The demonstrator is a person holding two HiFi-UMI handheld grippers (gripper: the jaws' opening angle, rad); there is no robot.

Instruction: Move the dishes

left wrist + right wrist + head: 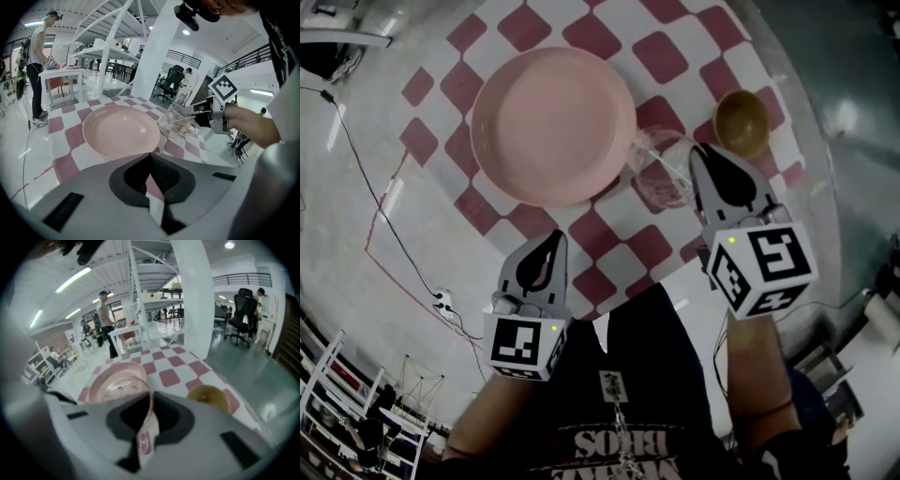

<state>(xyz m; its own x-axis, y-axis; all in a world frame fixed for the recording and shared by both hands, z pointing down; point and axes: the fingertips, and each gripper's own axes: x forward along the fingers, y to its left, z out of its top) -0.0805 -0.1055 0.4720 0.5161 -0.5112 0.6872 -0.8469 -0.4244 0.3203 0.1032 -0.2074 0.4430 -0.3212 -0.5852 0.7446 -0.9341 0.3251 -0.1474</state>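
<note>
A large pink plate [553, 127] [122, 131] lies in the middle of a red-and-white checked tablecloth [619, 253]. Just right of it a clear glass bowl [661, 169] [177, 123] [119, 380] hangs tilted, and my right gripper [705, 155] [187, 111] [149, 397] is shut on its near rim. A small amber bowl [742, 122] [208, 397] stands farther right on the cloth. My left gripper [555, 236] [150, 157] is shut with nothing in it, above the cloth's near edge and short of the plate.
The round table's edge [811, 187] curves close behind the amber bowl. On the floor to the left lie a cable and a power strip [442, 302]. People, a white table [61, 75] and office chairs stand far behind.
</note>
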